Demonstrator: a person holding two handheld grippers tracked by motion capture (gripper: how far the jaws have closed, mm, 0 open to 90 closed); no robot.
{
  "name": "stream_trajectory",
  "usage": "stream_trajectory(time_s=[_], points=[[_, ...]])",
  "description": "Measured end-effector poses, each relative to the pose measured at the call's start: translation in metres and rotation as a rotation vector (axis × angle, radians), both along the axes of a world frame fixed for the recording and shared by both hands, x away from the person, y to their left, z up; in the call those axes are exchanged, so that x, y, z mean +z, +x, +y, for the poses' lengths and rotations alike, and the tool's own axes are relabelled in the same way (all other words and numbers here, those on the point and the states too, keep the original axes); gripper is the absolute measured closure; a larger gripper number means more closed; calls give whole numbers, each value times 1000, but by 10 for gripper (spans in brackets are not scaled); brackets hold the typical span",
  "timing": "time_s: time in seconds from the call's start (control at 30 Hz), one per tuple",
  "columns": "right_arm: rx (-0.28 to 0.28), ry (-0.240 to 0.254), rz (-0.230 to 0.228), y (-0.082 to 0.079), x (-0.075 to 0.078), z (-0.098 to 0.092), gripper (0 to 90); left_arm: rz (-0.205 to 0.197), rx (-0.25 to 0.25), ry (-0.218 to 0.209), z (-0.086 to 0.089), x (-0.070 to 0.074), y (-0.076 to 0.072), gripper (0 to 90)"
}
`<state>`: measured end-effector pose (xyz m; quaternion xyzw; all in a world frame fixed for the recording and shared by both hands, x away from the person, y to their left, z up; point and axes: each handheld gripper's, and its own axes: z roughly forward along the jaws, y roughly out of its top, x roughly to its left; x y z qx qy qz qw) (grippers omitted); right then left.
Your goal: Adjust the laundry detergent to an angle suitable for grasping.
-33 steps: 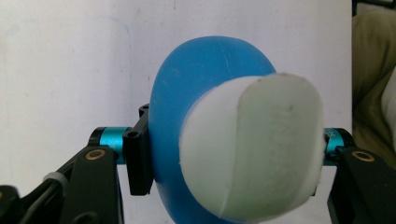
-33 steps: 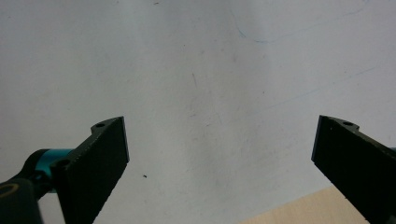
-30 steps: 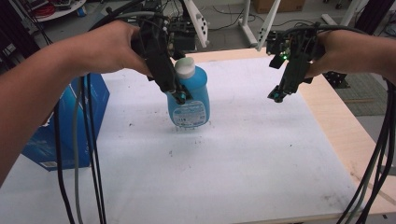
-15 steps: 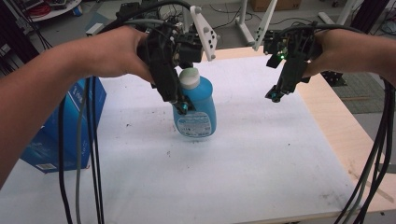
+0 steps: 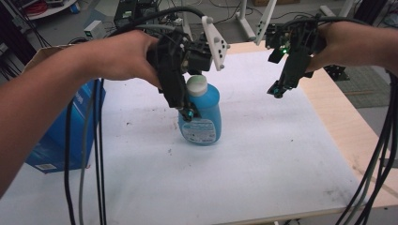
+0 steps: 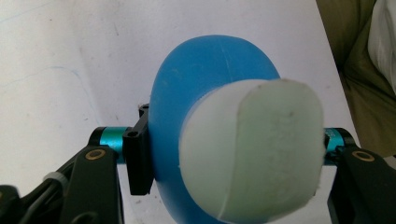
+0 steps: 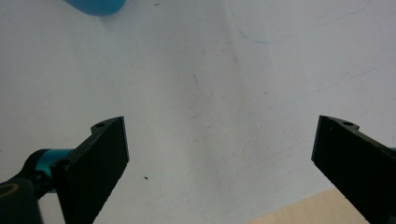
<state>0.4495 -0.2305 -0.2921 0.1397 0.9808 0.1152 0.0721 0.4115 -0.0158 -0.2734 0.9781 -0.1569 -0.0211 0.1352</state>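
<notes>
The left gripper (image 5: 188,114) clamps a blue bottle (image 5: 202,114) with a white cap (image 5: 196,85), filled with blue liquid, upright near the middle of the white table (image 5: 263,154). The right gripper (image 5: 274,92) hangs apart, jaws spread wide. A blue box (image 5: 56,145) sits at the table's left edge.

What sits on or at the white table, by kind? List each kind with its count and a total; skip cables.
Blue bottle with white cap: 1
Blue cardboard box at the table's left edge: 1
Handheld grippers: 2, the left gripper with jaws shut on the bottle, the right gripper with jaws open over the table
Total: 4
</notes>
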Motion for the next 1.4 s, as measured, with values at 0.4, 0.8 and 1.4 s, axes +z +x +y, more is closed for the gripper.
stream_trajectory(time_s=[0.4,0.8,1.4], points=[[-8,-2,3,1,-1,-3,30,50,-41,-3,-3,-13,3,381],[-4,4,8,3,-4,-3,30,81,-17,-38,-5,-17,13,372],[-7,0,10,3,-7,-5,30,98,53,-94,2,-12,18,267]])
